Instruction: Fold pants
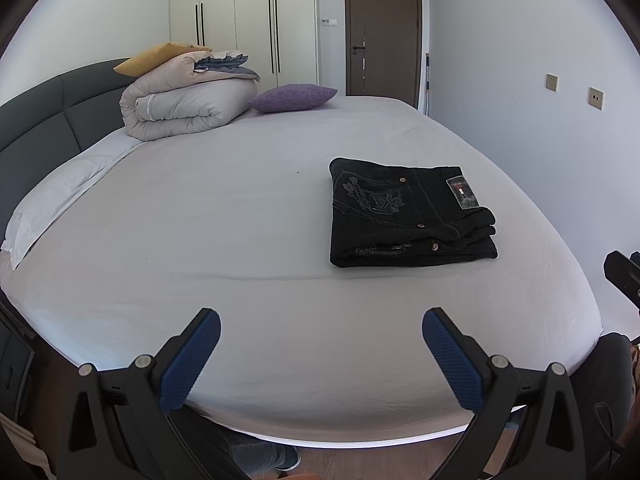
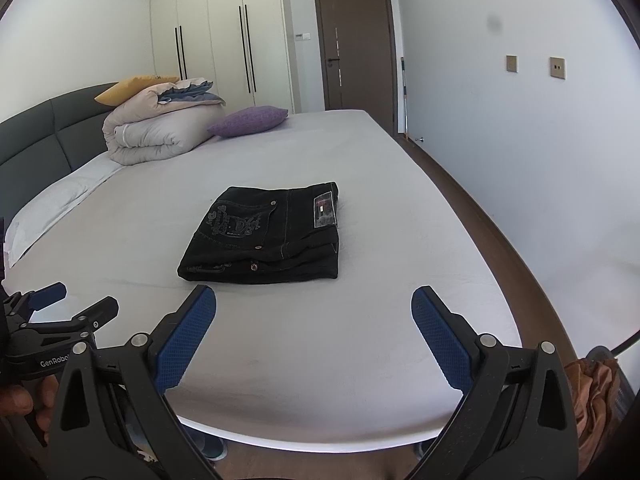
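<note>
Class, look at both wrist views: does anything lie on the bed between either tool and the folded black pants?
Nothing visible does. Only bare sheet separates the right tool and left tool from the pants.

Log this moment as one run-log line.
pants: folded, on bed | left hand-held gripper: open | right hand-held gripper: open

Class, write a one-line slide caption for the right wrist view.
Open right gripper held back from folded black denim pants on the white-sheeted bed.
</note>
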